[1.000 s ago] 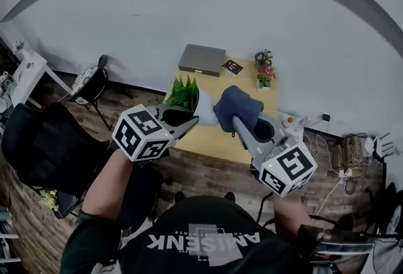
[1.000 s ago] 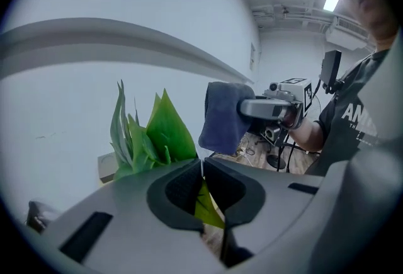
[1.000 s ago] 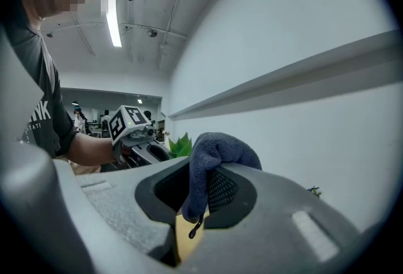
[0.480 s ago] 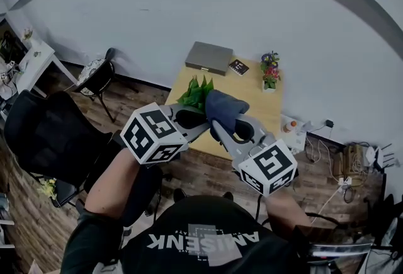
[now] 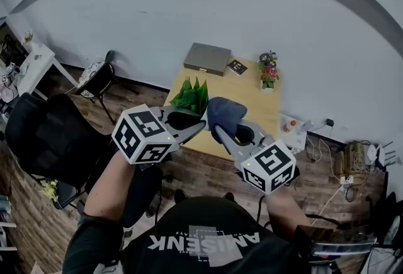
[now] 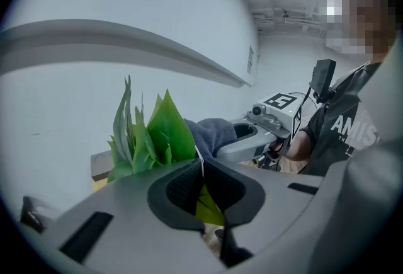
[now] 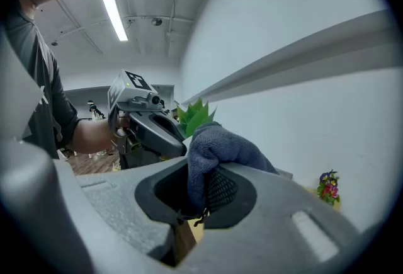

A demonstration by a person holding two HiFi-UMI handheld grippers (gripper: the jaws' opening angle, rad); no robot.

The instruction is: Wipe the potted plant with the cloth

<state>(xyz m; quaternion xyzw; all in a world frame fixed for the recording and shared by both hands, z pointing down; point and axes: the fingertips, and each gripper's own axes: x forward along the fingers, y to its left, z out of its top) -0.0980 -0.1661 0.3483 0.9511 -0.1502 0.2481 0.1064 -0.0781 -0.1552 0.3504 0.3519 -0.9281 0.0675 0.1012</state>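
Head view: holds the potted plant [image 5: 192, 95] in the left gripper [image 5: 199, 127], apparently lifted clear of the wooden table [image 5: 252, 93]. Keeps the dark blue cloth [image 5: 225, 113] bunched in the right gripper [image 5: 218, 132], right beside the green leaves and seemingly touching them. Looks like the wiping step itself, somewhere midway at a guess. Calls next for a gentle drag of the cloth along a leaf, lightly enough not to bend it. Hides the pot behind both tools.

Left gripper view: shows jaws clenched on a thin white edge, probably the pot's rim, with leaves rising just beyond and the cloth tucked against them. Cuts off the pot's body below.

Right gripper view: shows jaws pinched on a fold of cloth, the rest bulging above. Lets only a few leaf tips show past the cloth; hard to tell exactly where contact falls.
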